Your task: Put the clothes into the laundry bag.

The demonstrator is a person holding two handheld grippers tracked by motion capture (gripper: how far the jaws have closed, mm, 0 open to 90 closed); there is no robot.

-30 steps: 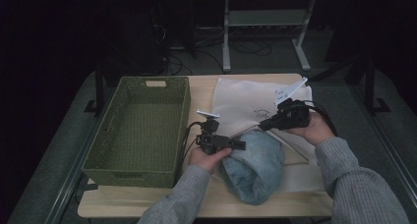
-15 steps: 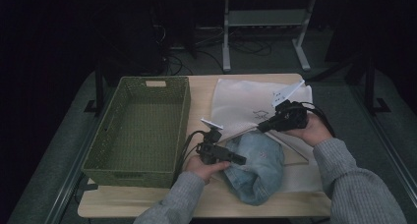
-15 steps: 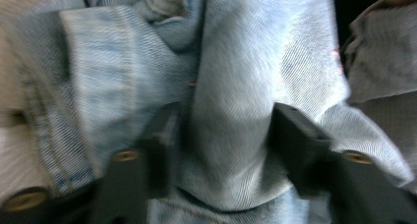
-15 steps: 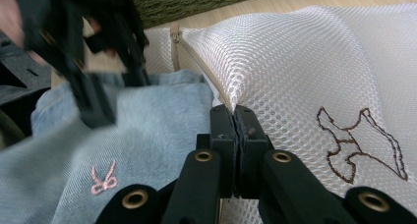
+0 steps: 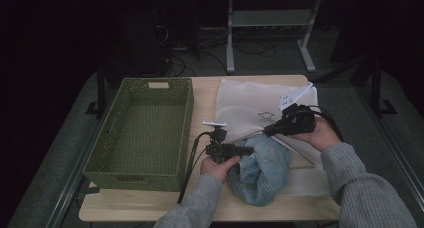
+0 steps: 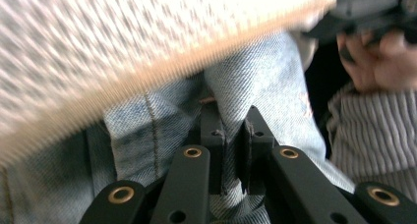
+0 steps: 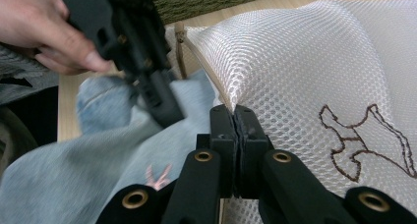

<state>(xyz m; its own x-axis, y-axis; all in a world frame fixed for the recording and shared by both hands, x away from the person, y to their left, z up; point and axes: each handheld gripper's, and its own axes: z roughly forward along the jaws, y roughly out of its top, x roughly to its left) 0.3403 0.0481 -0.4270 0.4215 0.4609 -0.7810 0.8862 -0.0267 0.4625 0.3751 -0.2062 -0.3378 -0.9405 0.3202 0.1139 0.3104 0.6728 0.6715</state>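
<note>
Our left claw (image 5: 248,150) pinches a fold of the jeans (image 5: 262,168) — they bunch right at its tip; our right claw (image 7: 235,117) is clamped on the mesh bag's (image 7: 305,62) edge, just above them.

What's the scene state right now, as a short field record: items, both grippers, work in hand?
work: pushing jeans into a white mesh laundry bag
left gripper: shut on a fold of the jeans
right gripper: shut on the bag's tan-edged opening, holding it up
jeans: lying at the bag's mouth, mostly outside it
basket: green, on the table's left side, nothing inside
table: light wood
</note>
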